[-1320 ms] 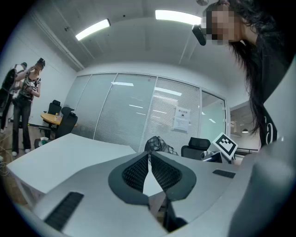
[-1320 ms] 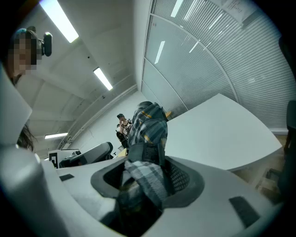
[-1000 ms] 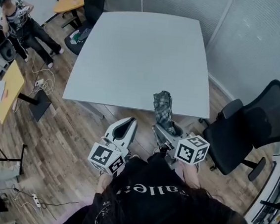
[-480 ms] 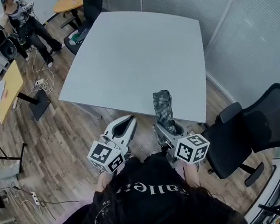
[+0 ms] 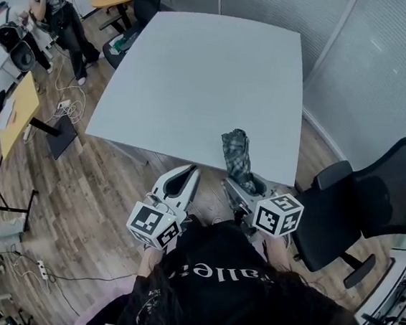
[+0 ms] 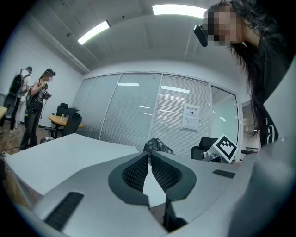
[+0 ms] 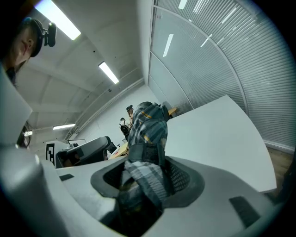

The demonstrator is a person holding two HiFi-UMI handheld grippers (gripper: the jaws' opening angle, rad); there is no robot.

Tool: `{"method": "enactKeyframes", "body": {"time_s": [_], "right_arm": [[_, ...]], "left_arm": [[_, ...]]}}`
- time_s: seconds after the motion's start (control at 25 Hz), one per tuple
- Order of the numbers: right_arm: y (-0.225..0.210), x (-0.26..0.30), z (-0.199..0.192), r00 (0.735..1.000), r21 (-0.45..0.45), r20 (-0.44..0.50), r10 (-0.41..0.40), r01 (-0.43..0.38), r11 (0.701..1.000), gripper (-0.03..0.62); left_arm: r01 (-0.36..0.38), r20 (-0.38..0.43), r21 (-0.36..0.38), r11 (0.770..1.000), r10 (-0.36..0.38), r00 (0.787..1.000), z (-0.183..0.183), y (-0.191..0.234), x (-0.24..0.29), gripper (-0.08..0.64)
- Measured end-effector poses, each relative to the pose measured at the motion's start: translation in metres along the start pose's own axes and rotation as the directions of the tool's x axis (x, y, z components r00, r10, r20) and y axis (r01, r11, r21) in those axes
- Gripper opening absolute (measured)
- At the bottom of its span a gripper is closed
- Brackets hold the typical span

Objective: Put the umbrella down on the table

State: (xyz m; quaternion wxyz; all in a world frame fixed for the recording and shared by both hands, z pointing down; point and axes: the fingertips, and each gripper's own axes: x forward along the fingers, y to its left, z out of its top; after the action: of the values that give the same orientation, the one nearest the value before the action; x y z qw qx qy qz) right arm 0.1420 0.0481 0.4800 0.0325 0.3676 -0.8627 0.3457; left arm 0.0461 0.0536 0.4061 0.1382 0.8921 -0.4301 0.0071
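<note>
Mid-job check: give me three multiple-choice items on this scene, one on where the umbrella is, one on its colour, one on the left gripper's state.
1. Where is the umbrella?
A. On the floor.
B. In the right gripper, at the table's near edge.
C. On the office chair.

2. What is its fabric?
A. Plain red.
B. Dark grey-green plaid.
C. Yellow dots.

3. How do the left gripper's jaws stand?
A. Together, empty.
B. Clamped on the umbrella.
C. Wide apart.

Key:
1 B, the pads grip its folded fabric.
2 B, the checks show in the head and right gripper views.
3 A, the pads meet with nothing between.
</note>
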Motion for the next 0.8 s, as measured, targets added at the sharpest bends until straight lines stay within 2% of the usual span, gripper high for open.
{"method": "enactKeyframes", "body": {"time_s": [0.4, 0.8], "right_arm": [[-0.011, 0.0, -0.001, 1.0, 0.045, 0.004, 0.005, -0.006, 0.999, 0.216], [-0.029, 0.026, 0.008, 0.998, 0.076, 0.008, -0.057, 0.057, 0.995, 0.216]], "left_arm": [[-0.028, -0.038, 0.001, 1.0, 0.028, 0.999, -0.005, -0.001, 0.001, 0.034], [0.014, -0.057, 0.004, 1.0, -0.013, 0.998, 0.0, 0.03, 0.023, 0.034]]}}
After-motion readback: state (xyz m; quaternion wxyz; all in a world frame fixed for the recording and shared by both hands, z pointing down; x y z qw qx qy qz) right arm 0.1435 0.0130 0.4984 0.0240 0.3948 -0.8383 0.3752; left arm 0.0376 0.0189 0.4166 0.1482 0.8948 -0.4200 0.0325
